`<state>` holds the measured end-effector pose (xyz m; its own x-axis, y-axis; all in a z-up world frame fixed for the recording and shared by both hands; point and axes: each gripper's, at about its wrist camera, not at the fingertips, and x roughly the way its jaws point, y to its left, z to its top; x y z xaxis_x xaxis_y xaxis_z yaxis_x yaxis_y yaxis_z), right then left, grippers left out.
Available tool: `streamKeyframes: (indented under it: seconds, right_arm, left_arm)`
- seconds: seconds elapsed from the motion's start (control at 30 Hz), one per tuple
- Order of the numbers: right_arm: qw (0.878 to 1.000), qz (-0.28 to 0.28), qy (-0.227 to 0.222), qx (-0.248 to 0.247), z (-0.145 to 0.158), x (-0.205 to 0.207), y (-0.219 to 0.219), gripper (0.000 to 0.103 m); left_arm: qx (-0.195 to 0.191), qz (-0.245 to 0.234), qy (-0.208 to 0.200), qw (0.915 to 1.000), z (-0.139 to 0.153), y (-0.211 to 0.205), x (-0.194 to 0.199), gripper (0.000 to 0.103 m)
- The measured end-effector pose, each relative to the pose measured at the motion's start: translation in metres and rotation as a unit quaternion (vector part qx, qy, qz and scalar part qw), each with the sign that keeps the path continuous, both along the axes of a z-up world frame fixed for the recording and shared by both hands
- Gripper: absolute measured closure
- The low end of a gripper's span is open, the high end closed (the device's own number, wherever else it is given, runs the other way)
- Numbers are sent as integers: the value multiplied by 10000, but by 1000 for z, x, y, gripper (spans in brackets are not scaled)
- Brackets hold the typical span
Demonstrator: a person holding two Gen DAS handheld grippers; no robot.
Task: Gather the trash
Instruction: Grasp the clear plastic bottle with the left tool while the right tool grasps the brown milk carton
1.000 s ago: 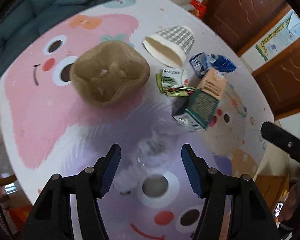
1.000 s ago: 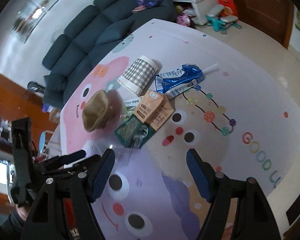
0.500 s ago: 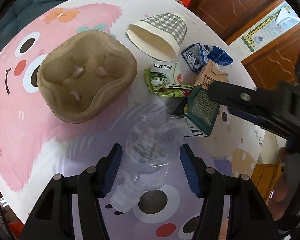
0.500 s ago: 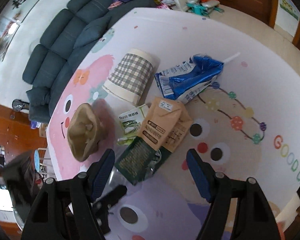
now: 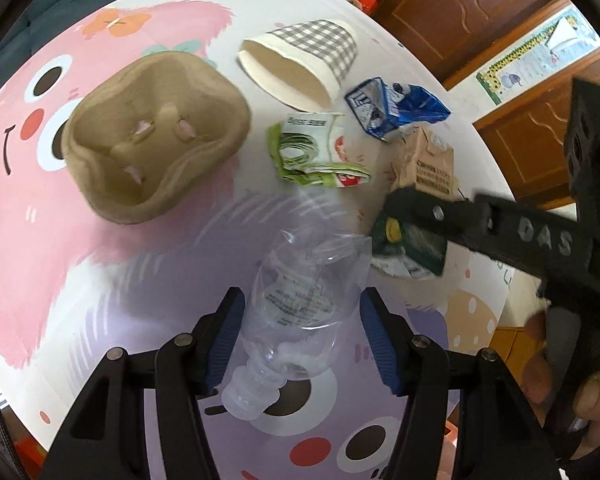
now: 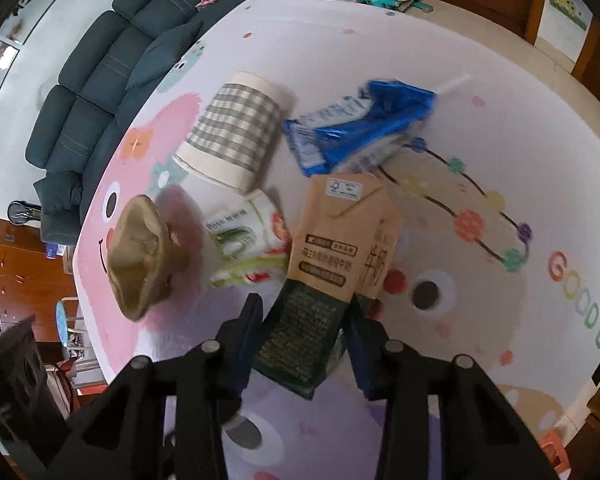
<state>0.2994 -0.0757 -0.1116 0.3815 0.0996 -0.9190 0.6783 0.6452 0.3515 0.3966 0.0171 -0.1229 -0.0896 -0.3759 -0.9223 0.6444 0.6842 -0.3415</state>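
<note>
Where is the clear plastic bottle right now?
In the left wrist view the bottle lies on the mat between the left gripper's fingers, cap toward the camera, with the carton at its right.

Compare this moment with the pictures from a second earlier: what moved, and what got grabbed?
Both grippers came down over the trash. The left gripper now straddles the clear bottle. The right gripper moved in around the brown-and-green carton, its jaws closing. The cup holder, checked cup and blue carton stayed put.
</note>
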Motion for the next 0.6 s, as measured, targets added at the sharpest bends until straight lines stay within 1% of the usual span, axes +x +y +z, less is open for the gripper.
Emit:
streamKeyframes:
  seconds: [0.07, 0.1, 0.2, 0.3, 0.47, 0.6]
  right_arm:
    - [9999, 62, -30, 97, 0, -10, -2, 64]
    - [9998, 105, -28, 135, 0, -17, -3, 66]
    - [9996, 131, -38, 249, -1, -33, -6, 68]
    - [9990, 121, -157, 389, -2, -54, -7, 68]
    - [9987, 96, -232, 453, -3, -78, -9, 68]
    - [9983, 44, -270, 508, -2, -96, -13, 68]
  left_arm:
    - [-38, -94, 25, 9999, 0, -5, -4, 45]
    - [-35, -138, 32, 9999, 1, -3, -5, 45]
    - [67, -352, -15, 9994, -1, -10, -14, 46]
    - [103, -499, -69, 9987, 0, -16, -27, 47]
    - [136, -512, -59, 9986, 3, -29, -41, 48]
    - [112, -515, -104, 9986, 11, -35, -52, 49]
